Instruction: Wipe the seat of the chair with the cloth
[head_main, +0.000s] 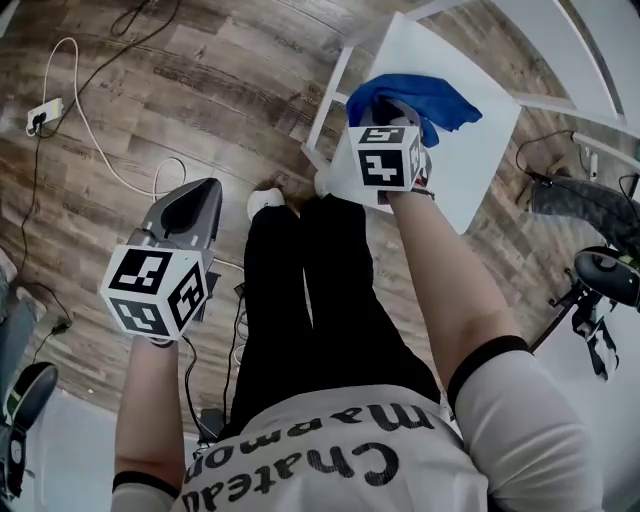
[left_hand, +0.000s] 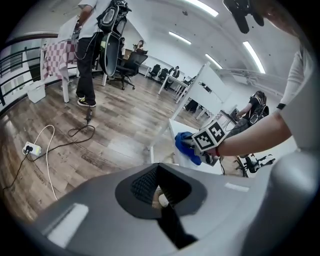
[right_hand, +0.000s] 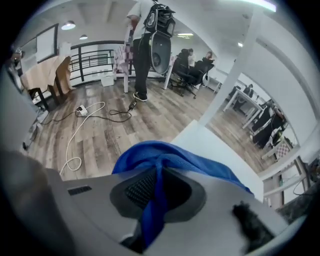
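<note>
Floor (head_main: 200, 90) of wood lay all around, with lots of free room out at 9 o'clock. The white chair seat (head_main: 480, 160) stood at 1 o'clock from the person, flat and bare. The blue cloth (head_main: 420, 100) was over its near corner, pinched tight by the right gripper (head_main: 398, 112).

To wipe well, I think it should press the cloth flat and slide in long lines, stopping before the cloth slips off the seat's edges.

The left gripper (head_main: 192, 200) hung well apart at 9 o'clock, tongs pressed together on nothing. A white plug strip (head_main: 42, 115) lay far off at 10 o'clock.
</note>
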